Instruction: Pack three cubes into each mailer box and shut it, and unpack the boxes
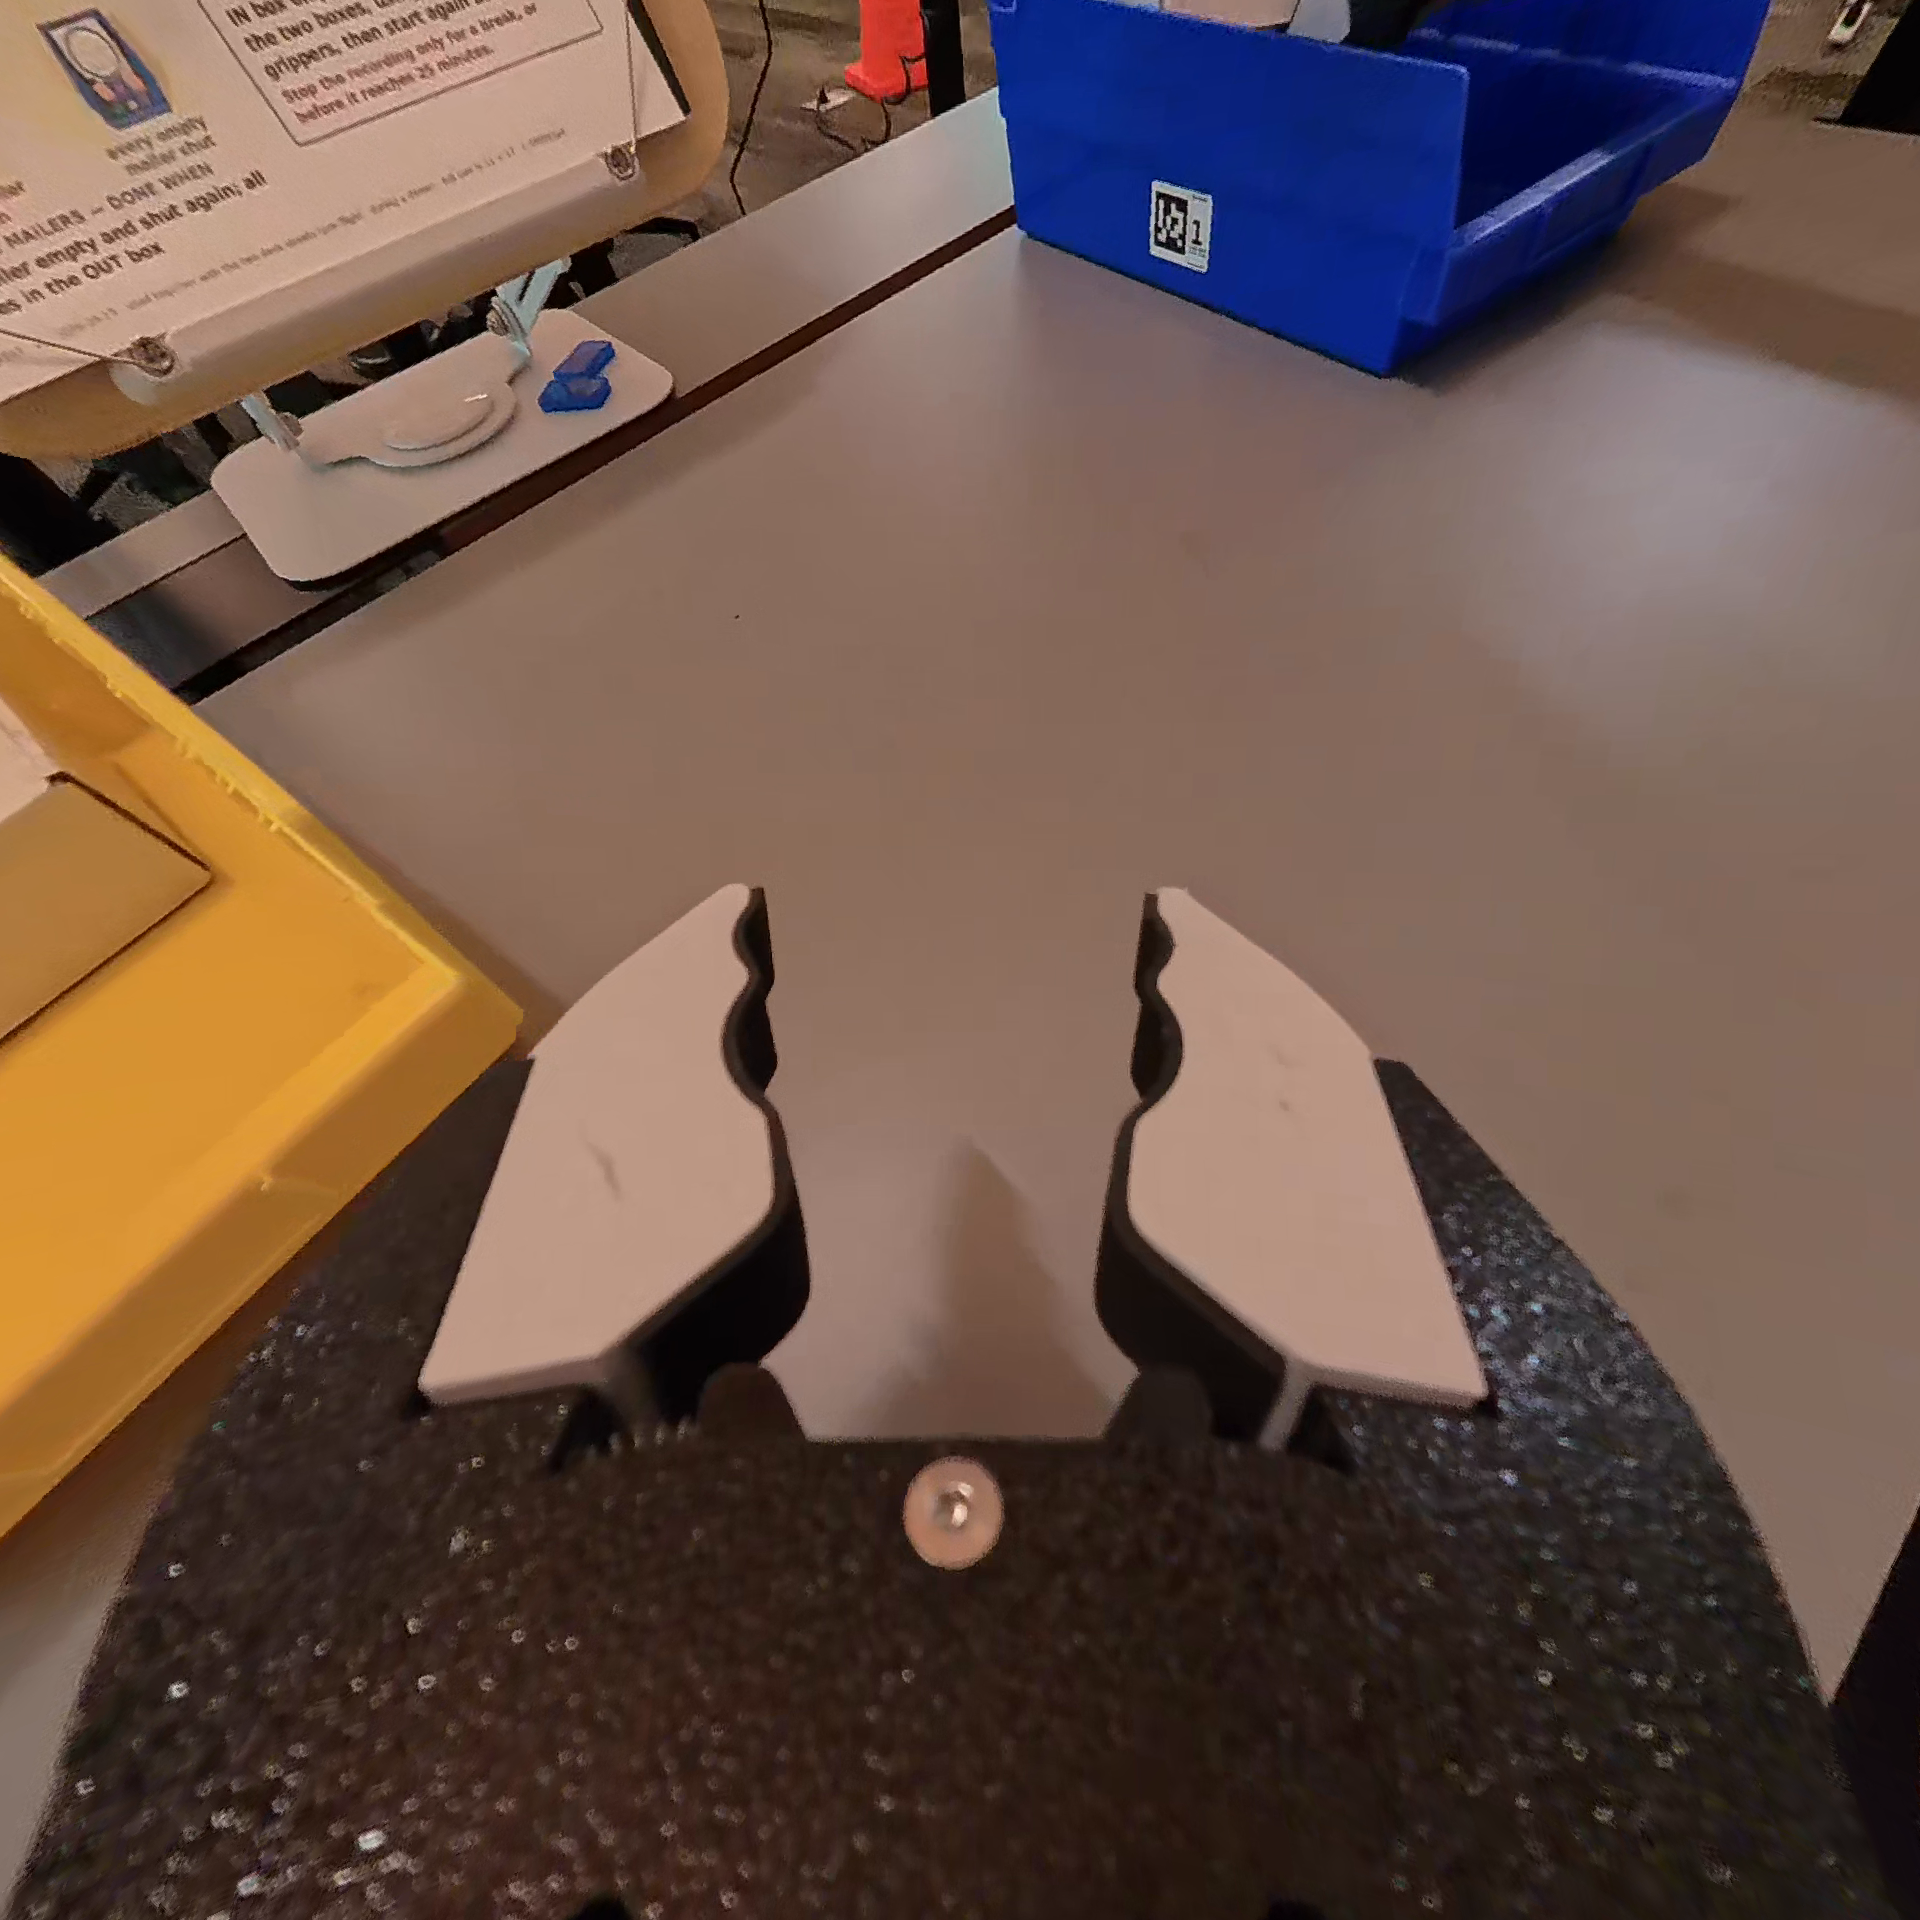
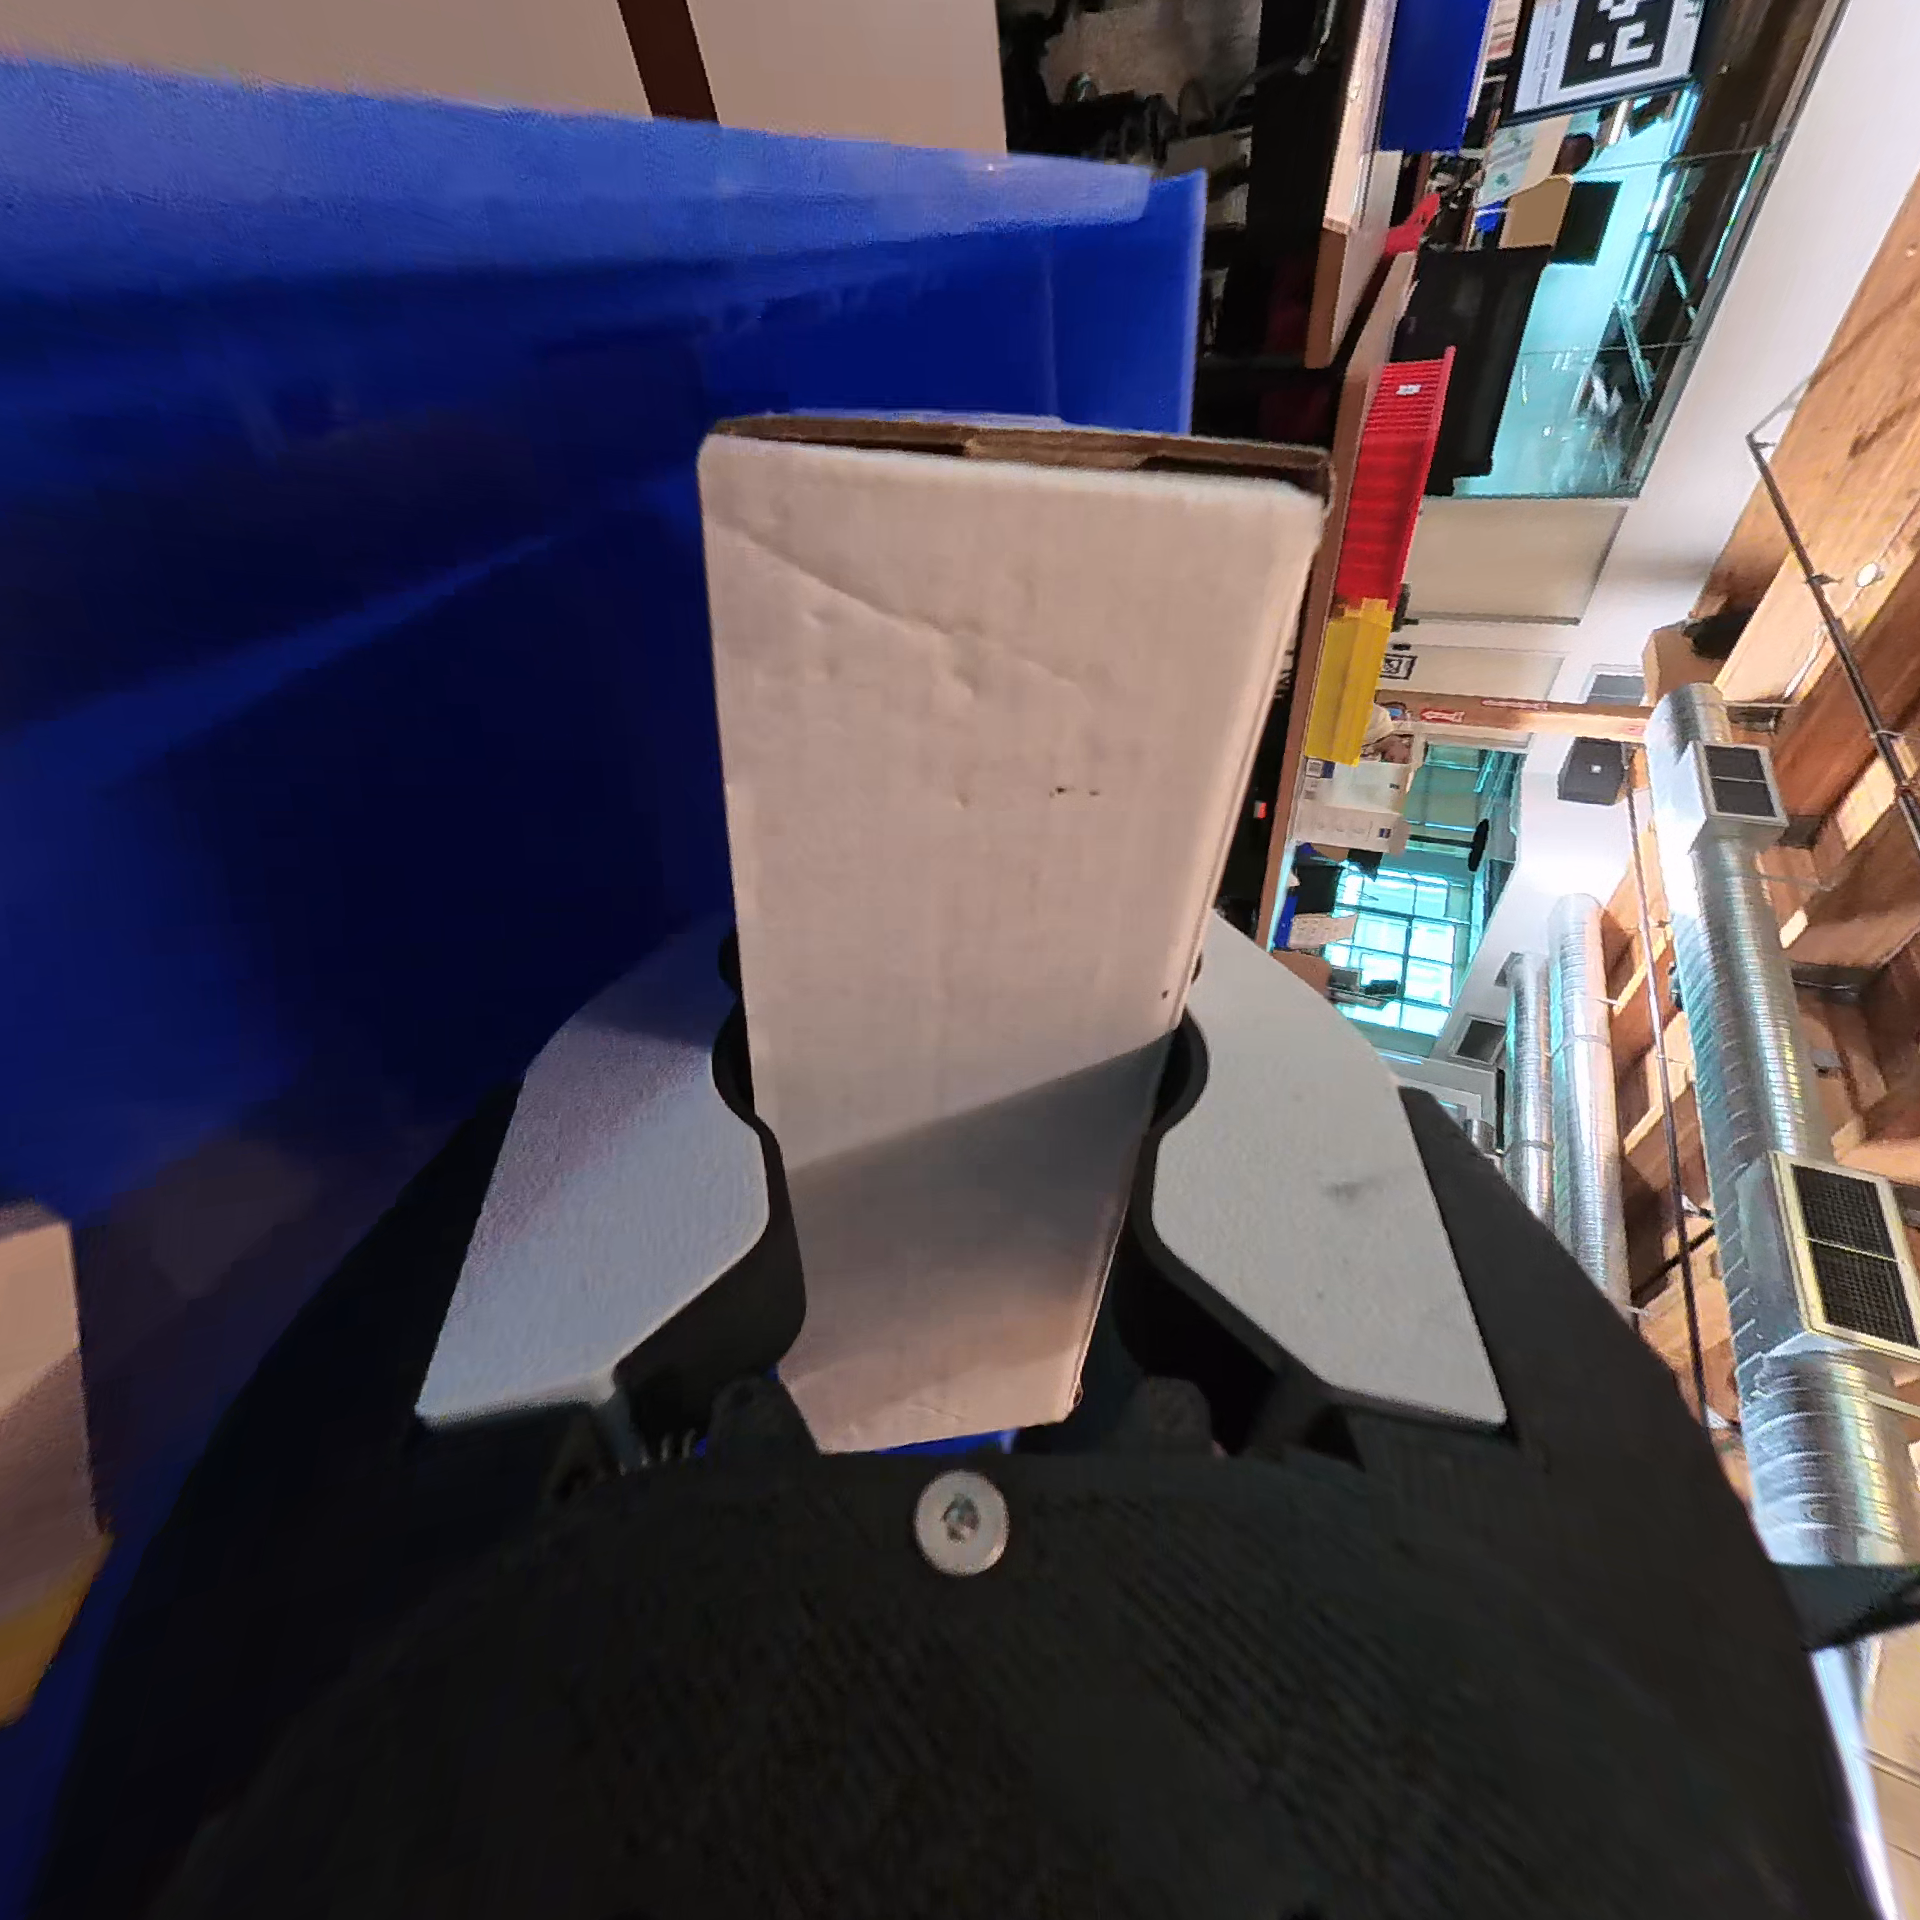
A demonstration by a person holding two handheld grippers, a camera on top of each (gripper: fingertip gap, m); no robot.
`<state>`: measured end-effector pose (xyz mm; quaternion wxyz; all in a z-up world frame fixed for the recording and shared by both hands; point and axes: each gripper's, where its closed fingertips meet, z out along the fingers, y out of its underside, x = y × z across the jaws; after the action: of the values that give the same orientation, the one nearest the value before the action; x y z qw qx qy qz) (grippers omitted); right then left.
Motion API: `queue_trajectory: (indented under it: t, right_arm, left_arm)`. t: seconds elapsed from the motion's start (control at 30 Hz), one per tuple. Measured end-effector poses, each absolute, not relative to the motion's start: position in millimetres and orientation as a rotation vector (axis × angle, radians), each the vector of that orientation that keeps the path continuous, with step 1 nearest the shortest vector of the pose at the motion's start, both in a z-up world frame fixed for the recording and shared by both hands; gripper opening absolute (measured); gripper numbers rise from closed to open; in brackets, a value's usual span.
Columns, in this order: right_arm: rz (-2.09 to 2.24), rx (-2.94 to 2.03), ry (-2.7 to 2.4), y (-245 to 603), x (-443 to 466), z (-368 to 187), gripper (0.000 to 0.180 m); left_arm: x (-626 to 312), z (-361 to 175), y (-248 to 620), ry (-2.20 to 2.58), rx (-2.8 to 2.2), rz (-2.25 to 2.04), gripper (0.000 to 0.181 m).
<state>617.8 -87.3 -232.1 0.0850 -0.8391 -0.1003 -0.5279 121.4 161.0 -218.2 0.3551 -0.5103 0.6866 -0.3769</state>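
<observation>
My right gripper (image 2: 961, 997) is shut on a white cardboard mailer box (image 2: 987, 748) and holds it on edge, with the view rolled sideways, close against the inner wall of the blue bin (image 2: 364, 520). The box's far end shows brown cardboard edges. My left gripper (image 1: 956, 914) is open and empty, held low over the grey table (image 1: 1039, 623). The blue bin also shows in the left wrist view (image 1: 1247, 187) at the far right of the table. No cubes show in either view.
A yellow bin (image 1: 208, 1091) sits at the left with a flat brown cardboard piece (image 1: 73, 904) inside. A white instruction sheet on a stand (image 1: 312, 156) is beyond the table's far left edge, with a small blue object (image 1: 577, 376) on its base. The grippers' ends are close to 55 cm from one another.
</observation>
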Motion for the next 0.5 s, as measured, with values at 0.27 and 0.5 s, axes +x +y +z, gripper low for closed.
queue_trajectory:
  t: [0.27,0.5]
  right_arm:
    - [-1.332,-2.629,-0.350,-84,609,-275,0.076]
    - [-1.062,-2.557,-0.142,-83,576,-243,0.091]
  left_arm:
    - [129,-220,134,1.812,-1.346,-0.986,0.066]
    - [135,-202,107,1.816,-1.325,-1.034,0.067]
